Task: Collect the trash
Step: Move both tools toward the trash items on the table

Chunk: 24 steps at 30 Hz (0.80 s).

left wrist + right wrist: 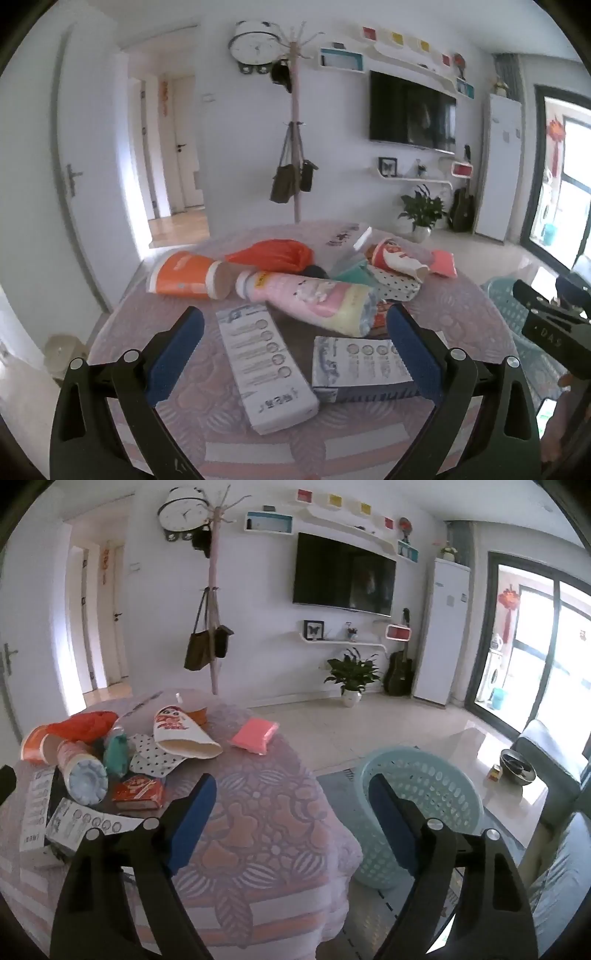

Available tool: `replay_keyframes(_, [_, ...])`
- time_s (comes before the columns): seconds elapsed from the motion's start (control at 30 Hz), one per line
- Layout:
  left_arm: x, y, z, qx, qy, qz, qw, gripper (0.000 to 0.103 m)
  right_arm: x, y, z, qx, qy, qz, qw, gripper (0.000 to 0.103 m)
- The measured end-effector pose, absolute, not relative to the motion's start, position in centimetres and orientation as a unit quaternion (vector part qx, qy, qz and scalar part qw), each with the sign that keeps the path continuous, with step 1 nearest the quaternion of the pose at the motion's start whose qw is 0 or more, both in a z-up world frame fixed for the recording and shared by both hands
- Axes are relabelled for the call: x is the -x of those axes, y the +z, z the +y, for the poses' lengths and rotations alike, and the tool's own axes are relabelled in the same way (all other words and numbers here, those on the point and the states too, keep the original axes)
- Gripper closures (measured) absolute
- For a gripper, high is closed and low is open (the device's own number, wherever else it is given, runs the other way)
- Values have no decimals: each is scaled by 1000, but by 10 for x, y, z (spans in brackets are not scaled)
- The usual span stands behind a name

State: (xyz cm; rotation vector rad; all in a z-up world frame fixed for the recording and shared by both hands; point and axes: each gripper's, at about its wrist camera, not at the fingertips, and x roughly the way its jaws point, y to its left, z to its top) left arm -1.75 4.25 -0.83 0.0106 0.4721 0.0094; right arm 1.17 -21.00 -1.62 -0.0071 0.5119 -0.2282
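Trash lies scattered on a round table with a pink flowered cloth [229,435]. Two white boxes [264,369] [360,365] lie nearest my left gripper [295,321], which hovers open just above them. Behind them are a pink bottle [306,299] on its side, an orange cup [186,275], an orange bag [275,254], a red-and-white paper cup [397,258] and a pink packet [443,264]. My right gripper [291,794] is open over the table's right edge [280,794], with nothing between its fingers. A light blue basket [424,794] stands on the floor beside the table.
A small red box [138,792] and a dotted wrapper [153,760] lie among the trash. A low white table [491,775] with a dark bowl and a grey sofa [546,760] stand right of the basket. A coat stand [214,602] rises behind the table.
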Motion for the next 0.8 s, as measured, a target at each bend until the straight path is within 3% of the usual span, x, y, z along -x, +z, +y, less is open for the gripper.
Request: replay_keyframes(0.8, [21,0,89,47,44,229,971,7,-6,-13,-204,-33,-79,244,966,19])
